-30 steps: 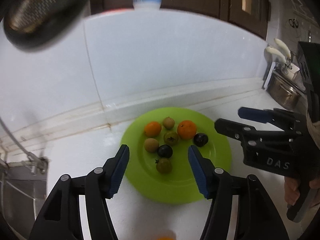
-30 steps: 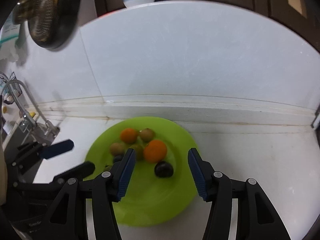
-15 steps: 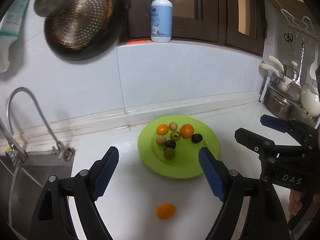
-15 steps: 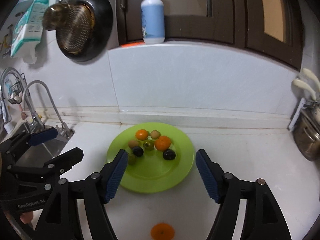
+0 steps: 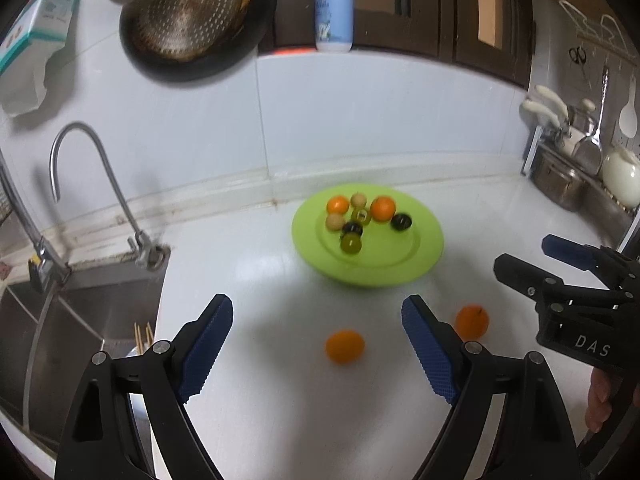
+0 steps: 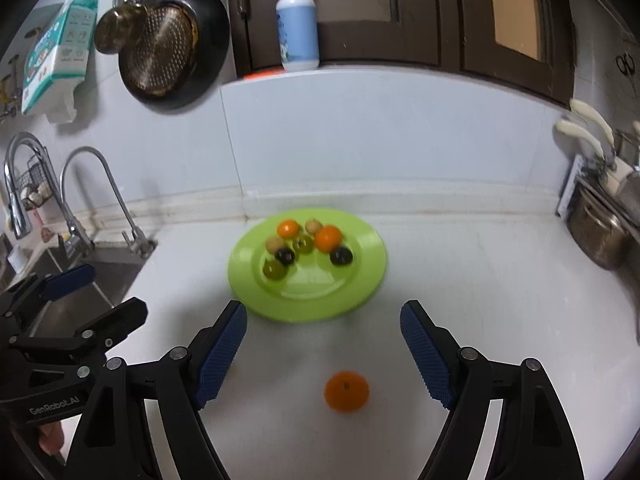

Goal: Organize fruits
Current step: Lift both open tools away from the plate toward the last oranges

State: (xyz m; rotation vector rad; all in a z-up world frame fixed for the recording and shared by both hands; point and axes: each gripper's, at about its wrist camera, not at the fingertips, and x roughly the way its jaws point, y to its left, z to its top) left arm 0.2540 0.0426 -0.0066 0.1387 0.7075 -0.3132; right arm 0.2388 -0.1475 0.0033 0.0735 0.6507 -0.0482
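A green plate (image 5: 424, 256) (image 6: 360, 288) on the white counter holds several small fruits: two oranges, tan, green and dark ones. Two more oranges lie loose on the counter in front of it: one (image 5: 344, 345) between my left fingers' line, one (image 5: 472, 321) to its right. The right wrist view shows one loose orange (image 6: 346, 390) between my right fingers. My left gripper (image 5: 316, 344) is open and empty, above the counter. My right gripper (image 6: 322, 350) is open and empty; it also shows at the right of the left wrist view (image 5: 568, 276).
A sink (image 5: 80, 320) with faucets (image 5: 100, 168) lies to the left. Pots and utensils (image 5: 560, 184) stand at the right. A pan and strainer (image 6: 172, 56) hang on the wall, and a soap bottle (image 6: 298, 36) stands on the ledge above.
Both grippers have pulled back and up from the plate, staying open. The plate now looks farther away, and the loose oranges on the counter have come into view.
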